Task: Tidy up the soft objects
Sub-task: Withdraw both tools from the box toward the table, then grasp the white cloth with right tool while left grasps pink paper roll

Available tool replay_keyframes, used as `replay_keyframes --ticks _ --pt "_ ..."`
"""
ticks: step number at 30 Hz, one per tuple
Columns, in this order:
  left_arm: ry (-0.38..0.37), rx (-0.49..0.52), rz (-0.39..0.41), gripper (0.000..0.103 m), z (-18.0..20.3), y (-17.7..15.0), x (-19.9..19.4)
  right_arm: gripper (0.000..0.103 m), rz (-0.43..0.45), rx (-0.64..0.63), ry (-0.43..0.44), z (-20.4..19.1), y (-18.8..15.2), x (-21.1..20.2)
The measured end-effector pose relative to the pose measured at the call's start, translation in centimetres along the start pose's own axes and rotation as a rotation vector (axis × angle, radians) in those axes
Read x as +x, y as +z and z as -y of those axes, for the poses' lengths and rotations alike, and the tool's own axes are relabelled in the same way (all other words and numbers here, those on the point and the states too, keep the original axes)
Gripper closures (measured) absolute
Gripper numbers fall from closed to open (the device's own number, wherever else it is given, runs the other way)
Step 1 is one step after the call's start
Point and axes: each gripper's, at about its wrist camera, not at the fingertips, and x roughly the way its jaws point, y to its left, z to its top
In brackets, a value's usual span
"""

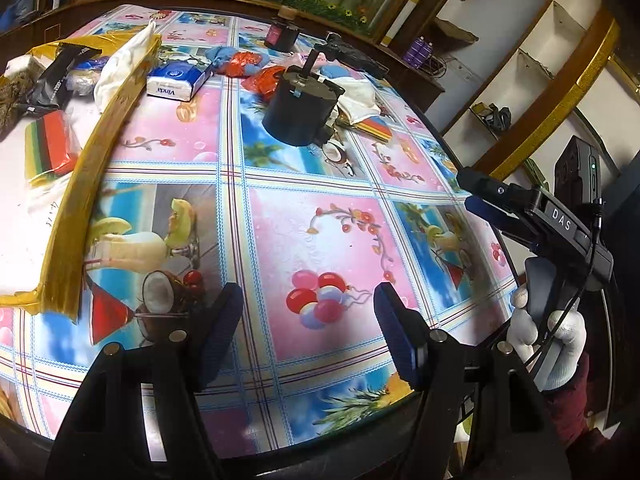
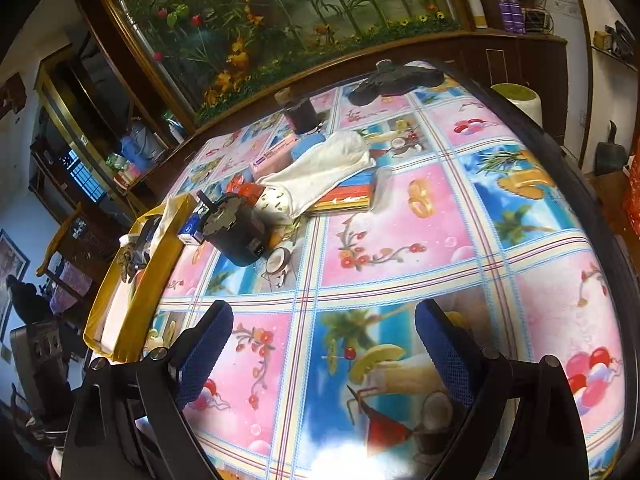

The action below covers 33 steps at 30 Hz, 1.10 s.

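A gold-rimmed tray (image 1: 86, 168) at the table's left holds a striped sponge pack (image 1: 50, 148), a black pouch (image 1: 56, 76) and a white cloth (image 1: 124, 62). Beside it lies a blue Vinda tissue pack (image 1: 176, 80). Further back lie red and blue soft items (image 1: 240, 62), a white cloth (image 2: 320, 168) and a rainbow sponge pack (image 2: 348, 194). My left gripper (image 1: 308, 322) is open and empty above the tablecloth. My right gripper (image 2: 324, 350) is open and empty; it also shows in the left wrist view (image 1: 476, 194), at the table's right edge.
A black cylindrical motor-like object (image 1: 300, 110) stands mid-table. A dark jar (image 1: 282, 36) and a black device (image 1: 352, 56) sit at the far edge. The round table (image 1: 328, 248) has a patterned cloth. Shelves (image 1: 532, 80) stand to the right.
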Motion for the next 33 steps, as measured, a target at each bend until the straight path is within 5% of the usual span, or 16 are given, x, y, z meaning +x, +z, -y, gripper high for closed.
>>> replay_keyframes --ticks 11,22,25,31,33 --pt "-0.046 0.011 -0.035 0.036 0.4 -0.2 0.9 0.01 -0.018 0.026 -0.023 -0.1 2.5 3.3" --pt "-0.076 0.006 0.014 0.036 -0.2 3.3 -1.6 0.01 0.004 0.086 -0.029 -0.6 10.8 11.4" --pt "-0.041 0.007 0.059 0.036 -1.0 5.5 -2.9 0.022 -0.012 0.06 -0.099 -1.2 12.4 14.6" --pt "-0.016 -0.003 0.091 0.036 -2.4 11.7 -3.3 0.028 -0.057 0.093 -0.094 -0.7 13.0 18.3" --pt "-0.004 0.03 0.1 0.036 -1.8 14.8 -2.8 0.049 -0.056 0.095 -0.083 -0.3 12.9 18.7"
